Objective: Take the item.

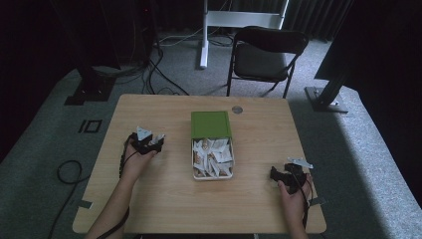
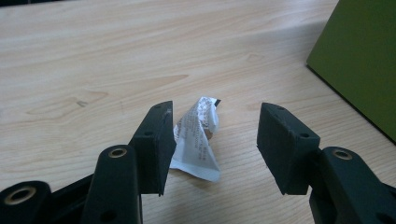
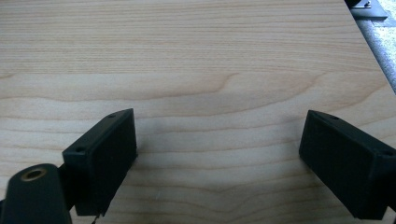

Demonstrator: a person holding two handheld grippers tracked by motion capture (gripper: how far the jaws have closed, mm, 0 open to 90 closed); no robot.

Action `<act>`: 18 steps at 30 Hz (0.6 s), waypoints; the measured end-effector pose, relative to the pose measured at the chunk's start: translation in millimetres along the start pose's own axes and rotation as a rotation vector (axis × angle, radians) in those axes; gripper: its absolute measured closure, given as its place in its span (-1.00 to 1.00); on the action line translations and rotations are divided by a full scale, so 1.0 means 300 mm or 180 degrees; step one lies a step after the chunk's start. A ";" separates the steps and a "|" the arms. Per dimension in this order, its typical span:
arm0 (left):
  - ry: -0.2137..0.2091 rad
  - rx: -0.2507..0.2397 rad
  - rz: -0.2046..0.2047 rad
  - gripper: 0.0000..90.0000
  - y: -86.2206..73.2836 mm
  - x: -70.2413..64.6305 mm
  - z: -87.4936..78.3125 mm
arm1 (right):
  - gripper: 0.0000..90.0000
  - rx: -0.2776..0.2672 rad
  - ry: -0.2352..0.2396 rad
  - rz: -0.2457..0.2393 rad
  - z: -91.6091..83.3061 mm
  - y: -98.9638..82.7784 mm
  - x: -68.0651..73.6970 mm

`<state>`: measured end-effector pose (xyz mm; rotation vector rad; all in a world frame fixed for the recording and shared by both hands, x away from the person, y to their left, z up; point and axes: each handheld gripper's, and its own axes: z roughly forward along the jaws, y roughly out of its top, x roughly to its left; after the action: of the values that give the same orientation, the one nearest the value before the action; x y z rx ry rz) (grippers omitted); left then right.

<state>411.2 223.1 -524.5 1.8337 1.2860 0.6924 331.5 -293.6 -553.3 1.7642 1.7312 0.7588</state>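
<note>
Wooden table [image 1: 149, 199], grey carpet [image 1: 40, 149]

Green-lidded box [image 1: 211, 144] of white packets sits at table [image 1: 149, 199] centre, the main obstacle between both hands. Bare wood at 6 o'clock of it and along 9 and 3. Crumpled packet [image 2: 198, 137] lies between the left gripper's [image 2: 212, 140] spread jaws, green lid [image 2: 359, 60] at 2 o'clock. Right gripper [image 3: 217, 149] jaws apart over bare wood.

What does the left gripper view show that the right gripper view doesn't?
Left gripper view: a crumpled white packet lying on the table between the open jaws of the left hand-held gripper, close to the left jaw, and a green lid at the right edge.
Right gripper view: grey carpet past the table's edge.
Both: light wooden tabletop and open black jaws.
</note>
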 end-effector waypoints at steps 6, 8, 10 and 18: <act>-0.0057 -0.0038 -0.0072 -0.14 -0.003 -0.004 -0.030 | -0.76 0.0000 0.0000 0.0000 0.000 0.000 0.000; -0.0041 -0.0055 -0.0077 -0.20 -0.007 -0.004 -0.040 | -0.76 0.0000 0.0000 0.0000 0.000 0.000 0.000; -0.0044 -0.0008 -0.0060 -0.20 -0.011 -0.002 -0.051 | -0.76 0.0000 -0.0001 0.0000 0.000 0.000 0.000; 0.0001 -0.0076 -0.0108 -0.35 -0.028 0.019 -0.101 | -0.76 0.0001 -0.0001 0.0000 0.000 0.000 0.000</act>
<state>385.0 238.8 -514.9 1.7886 1.3008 0.6867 331.5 -293.5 -553.3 1.7645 1.7312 0.7584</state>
